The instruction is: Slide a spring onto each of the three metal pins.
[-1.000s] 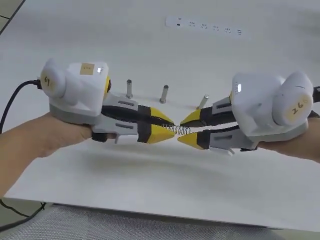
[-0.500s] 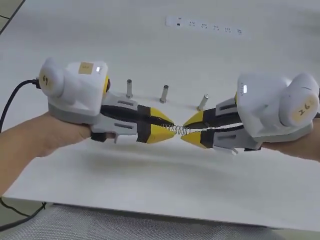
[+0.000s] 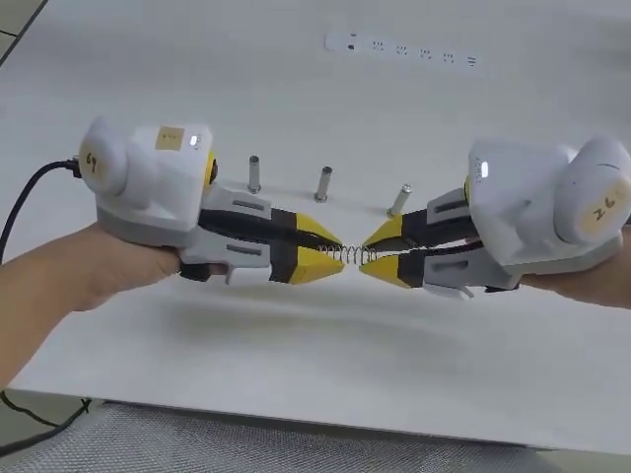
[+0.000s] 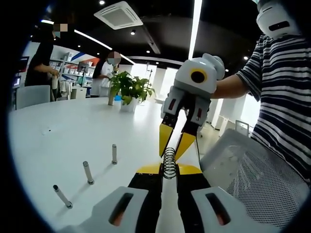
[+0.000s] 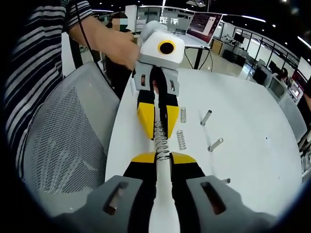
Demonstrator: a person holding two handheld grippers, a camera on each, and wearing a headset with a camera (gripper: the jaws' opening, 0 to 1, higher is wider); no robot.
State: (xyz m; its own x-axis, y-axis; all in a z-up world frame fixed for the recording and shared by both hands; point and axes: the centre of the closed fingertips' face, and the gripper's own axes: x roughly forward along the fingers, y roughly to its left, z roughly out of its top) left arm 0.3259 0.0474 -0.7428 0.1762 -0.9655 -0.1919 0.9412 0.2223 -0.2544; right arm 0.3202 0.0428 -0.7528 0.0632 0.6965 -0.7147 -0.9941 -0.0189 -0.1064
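Note:
A small metal spring (image 3: pixel 350 256) hangs in the air, level, between my two grippers. My left gripper (image 3: pixel 335 253) is shut on the spring's left end. My right gripper (image 3: pixel 367 258) is shut on its right end, tip to tip with the left. In the right gripper view the spring (image 5: pixel 160 144) runs from my own jaws to the left gripper (image 5: pixel 157 136). Three upright metal pins (image 3: pixel 254 174), (image 3: pixel 324 184), (image 3: pixel 399 200) stand bare in a row on the white table, just behind the grippers. Two more springs (image 5: pixel 183 114), (image 5: pixel 181 139) lie on the table near the pins.
A white power strip (image 3: pixel 399 46) lies at the far side of the table (image 3: pixel 315 355). A grey mesh chair (image 3: pixel 246 439) sits at the near edge. A black cable (image 3: pixel 25 202) trails from the left gripper.
My right gripper's jaws, open around the spring's right end a second ago, have come together on it. The left gripper has stayed still, holding the spring.

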